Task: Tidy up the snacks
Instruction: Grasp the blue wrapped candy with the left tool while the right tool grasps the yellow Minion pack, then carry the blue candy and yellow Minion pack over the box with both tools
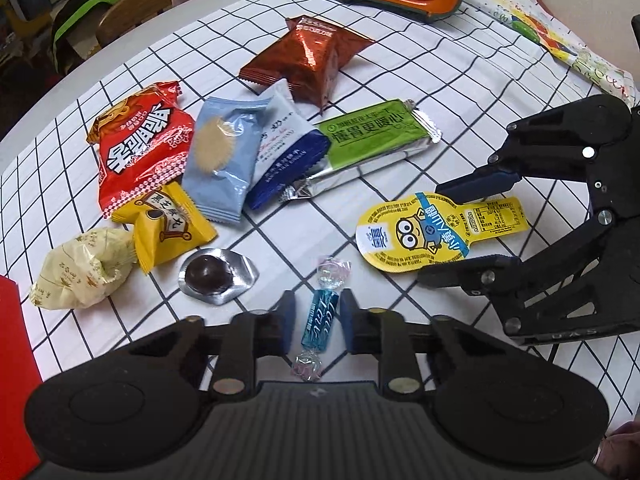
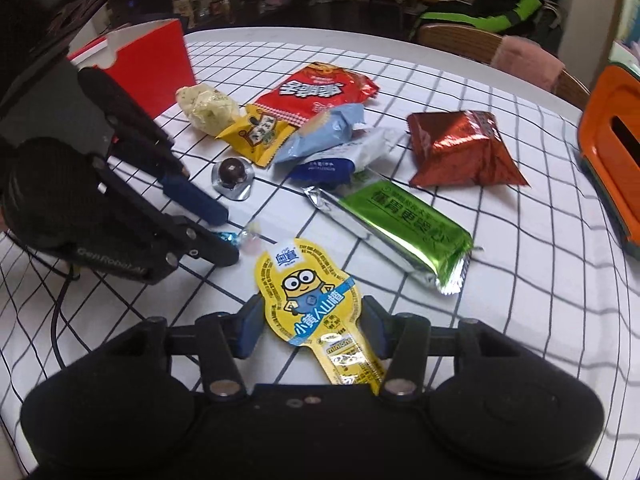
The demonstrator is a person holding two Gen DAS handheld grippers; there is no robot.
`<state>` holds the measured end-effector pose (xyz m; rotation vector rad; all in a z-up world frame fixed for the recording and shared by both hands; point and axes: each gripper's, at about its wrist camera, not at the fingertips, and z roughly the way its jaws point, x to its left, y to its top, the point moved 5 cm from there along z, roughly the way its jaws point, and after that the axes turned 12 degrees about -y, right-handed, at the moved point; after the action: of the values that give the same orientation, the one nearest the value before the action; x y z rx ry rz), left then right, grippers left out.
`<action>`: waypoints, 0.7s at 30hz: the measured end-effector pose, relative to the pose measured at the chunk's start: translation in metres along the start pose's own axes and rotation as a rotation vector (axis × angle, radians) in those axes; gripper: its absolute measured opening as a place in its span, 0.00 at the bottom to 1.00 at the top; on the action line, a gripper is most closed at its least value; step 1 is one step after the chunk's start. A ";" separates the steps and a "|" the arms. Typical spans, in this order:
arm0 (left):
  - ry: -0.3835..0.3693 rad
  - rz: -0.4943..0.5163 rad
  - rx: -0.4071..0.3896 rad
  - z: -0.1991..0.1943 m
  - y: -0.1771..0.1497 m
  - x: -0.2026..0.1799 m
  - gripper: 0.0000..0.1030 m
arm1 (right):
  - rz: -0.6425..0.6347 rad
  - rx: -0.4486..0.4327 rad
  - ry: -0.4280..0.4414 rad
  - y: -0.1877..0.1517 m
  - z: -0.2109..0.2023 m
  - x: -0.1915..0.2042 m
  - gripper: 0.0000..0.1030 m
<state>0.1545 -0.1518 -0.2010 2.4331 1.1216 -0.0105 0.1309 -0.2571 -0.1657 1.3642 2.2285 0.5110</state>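
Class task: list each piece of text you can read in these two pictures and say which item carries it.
"小黄人山楂" and "minions": yellow spoon-shaped Minion packet.
"懂胃更暖心": green foil bar wrapper.
"GenRobot.AI": black left gripper body.
Red snack bag, small yellow sachet, blue twist-wrapped candy: print not reliably legible.

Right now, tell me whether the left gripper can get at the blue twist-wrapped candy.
Probably yes. The blue twist-wrapped candy already lies between the open jaws of the left gripper, alone on the checked tablecloth, with nothing in between.
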 end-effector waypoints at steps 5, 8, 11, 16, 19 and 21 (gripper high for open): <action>0.026 -0.009 0.002 -0.001 -0.003 -0.005 0.12 | 0.085 0.011 -0.037 -0.004 -0.008 -0.001 0.50; 0.017 -0.052 -0.020 -0.010 -0.004 -0.002 0.12 | 0.132 0.006 -0.049 -0.004 -0.017 -0.001 0.50; 0.015 -0.086 -0.044 -0.023 -0.007 0.000 0.12 | 0.164 -0.003 -0.060 -0.003 -0.028 0.002 0.50; 0.030 -0.139 -0.084 -0.049 -0.017 0.006 0.12 | 0.188 -0.031 -0.067 0.005 -0.051 0.013 0.50; 0.039 -0.153 -0.114 -0.068 -0.023 0.007 0.12 | 0.194 -0.047 -0.068 0.013 -0.065 0.021 0.50; 0.046 -0.163 -0.135 -0.082 -0.028 0.008 0.12 | 0.195 -0.057 -0.065 0.019 -0.073 0.027 0.50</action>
<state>0.1247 -0.0964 -0.1406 2.2290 1.2955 0.0676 0.0923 -0.2293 -0.1009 1.5542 2.0257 0.5842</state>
